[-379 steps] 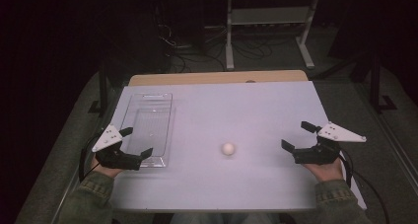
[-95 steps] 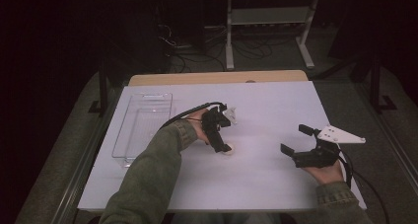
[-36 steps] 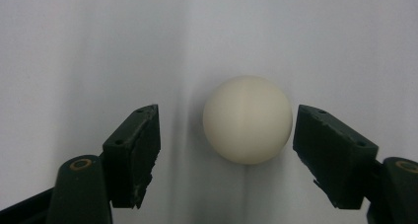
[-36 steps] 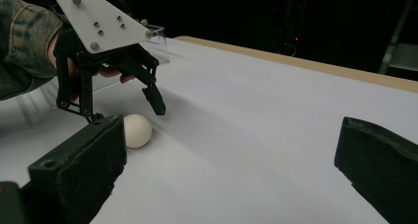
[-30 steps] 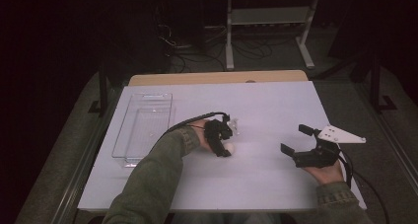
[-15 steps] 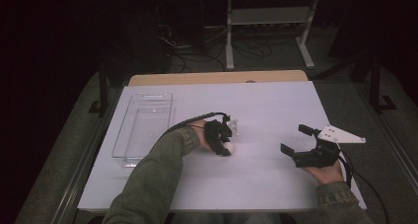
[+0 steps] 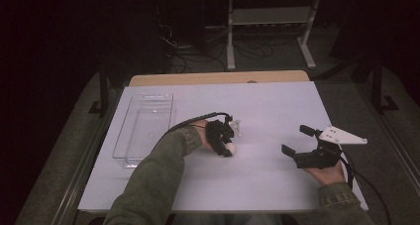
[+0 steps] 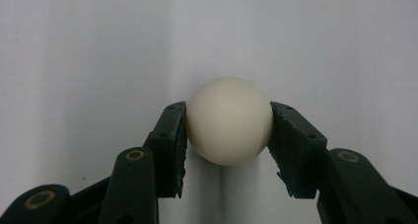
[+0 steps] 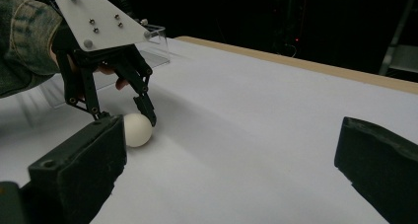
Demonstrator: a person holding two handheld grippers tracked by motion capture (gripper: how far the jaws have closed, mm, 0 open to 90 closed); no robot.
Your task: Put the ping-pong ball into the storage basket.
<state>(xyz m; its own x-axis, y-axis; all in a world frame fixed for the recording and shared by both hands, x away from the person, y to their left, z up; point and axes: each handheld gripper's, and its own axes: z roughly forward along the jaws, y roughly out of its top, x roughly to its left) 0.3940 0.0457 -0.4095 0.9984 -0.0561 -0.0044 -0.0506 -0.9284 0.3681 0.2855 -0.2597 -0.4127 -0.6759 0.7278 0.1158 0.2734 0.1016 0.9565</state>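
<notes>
both forearms wore an olive-green sleeve (image 7: 153,178) of coarse cloth with a stitched cuff. the left gripper (image 8: 228,140) was black plastic, each pad had a toothed edge and small screws, and brass-coloured rivets sat in its links. a black cable (image 7: 184,124) trailed from it. the right gripper (image 7: 296,141) was black too, with blocky pads and a pale grey three-cornered plate (image 7: 341,135) on top.

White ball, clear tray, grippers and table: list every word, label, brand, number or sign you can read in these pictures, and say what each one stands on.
None: no readable text appears in these pictures.
white ball: plain, no print on the side shown.
left gripper, shut on the ball: only screws and rivets.
right gripper: its grey plate bears screws alone.
clear tray: unmarked.
table: bare white.
</notes>
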